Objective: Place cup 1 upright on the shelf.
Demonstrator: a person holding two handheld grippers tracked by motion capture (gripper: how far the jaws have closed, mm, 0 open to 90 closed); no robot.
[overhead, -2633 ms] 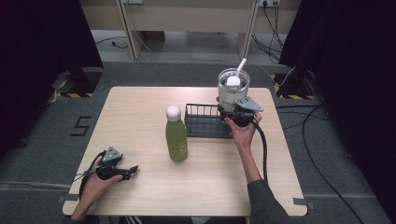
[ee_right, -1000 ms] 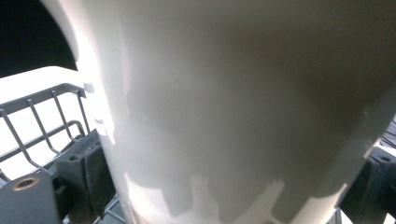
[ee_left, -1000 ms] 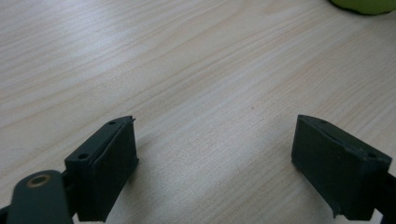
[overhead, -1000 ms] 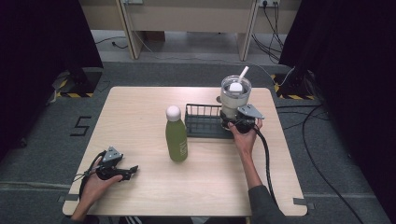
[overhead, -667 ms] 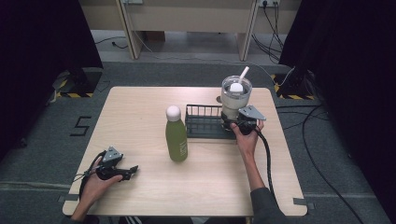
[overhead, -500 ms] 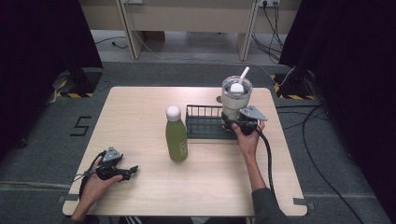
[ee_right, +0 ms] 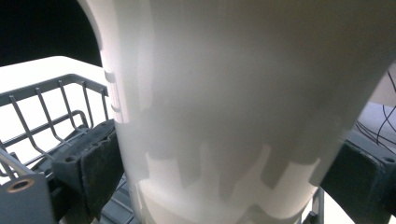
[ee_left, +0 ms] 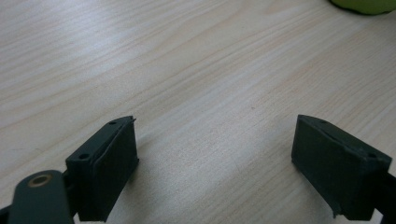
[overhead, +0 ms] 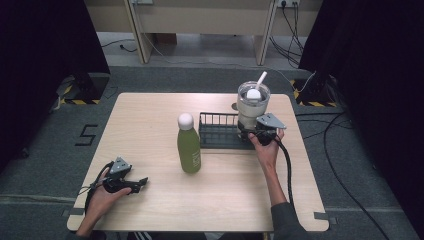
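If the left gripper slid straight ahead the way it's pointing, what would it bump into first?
Probably the green bottle. The left gripper lies on the table, jaws open toward it, with bare wood between.

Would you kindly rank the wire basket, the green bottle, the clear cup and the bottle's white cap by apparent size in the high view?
1. Wire basket, though the cup hides its right end.
2. Green bottle and clear cup: too alike to rank; the cup stands farther back.
3. White cap, clearly smallest.
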